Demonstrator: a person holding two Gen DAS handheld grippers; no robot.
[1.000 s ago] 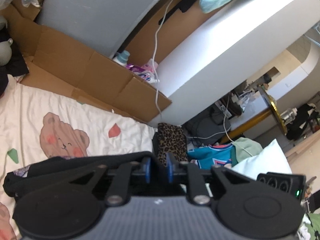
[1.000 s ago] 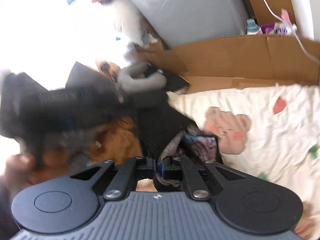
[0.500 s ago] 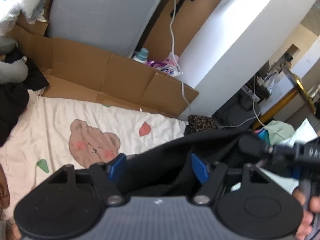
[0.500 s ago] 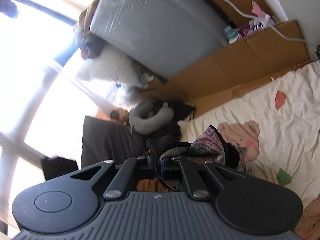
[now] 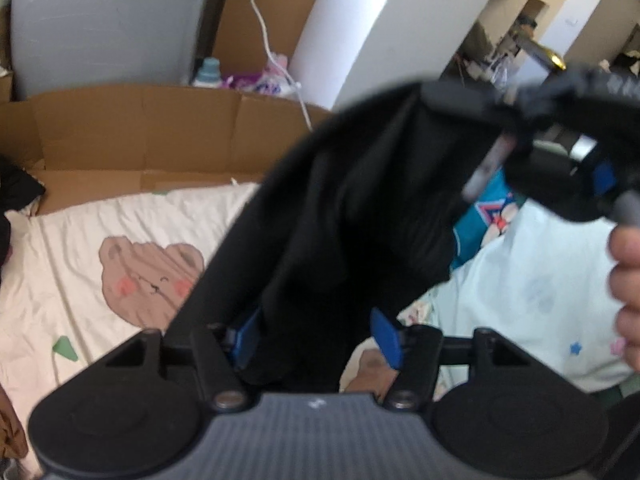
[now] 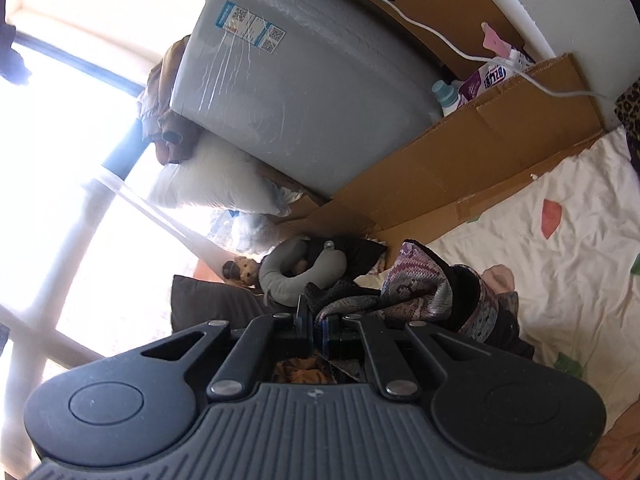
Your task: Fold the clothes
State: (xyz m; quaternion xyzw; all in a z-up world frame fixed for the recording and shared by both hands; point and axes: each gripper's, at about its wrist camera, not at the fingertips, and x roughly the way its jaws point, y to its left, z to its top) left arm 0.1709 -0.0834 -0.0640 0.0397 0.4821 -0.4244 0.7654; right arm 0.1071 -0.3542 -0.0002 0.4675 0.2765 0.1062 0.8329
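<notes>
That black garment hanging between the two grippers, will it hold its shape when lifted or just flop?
Probably floppy: the black garment sags in soft folds toward the left gripper. It seems light, since the right gripper holds it up by one pinched edge. With the left jaws open, it may slip free.

Garment (image 5: 360, 208) hangs between left tongs (image 5: 316, 338) fingers, above bedsheet (image 5: 100, 216); cardboard (image 5: 140, 128) behind bedsheet.
</notes>
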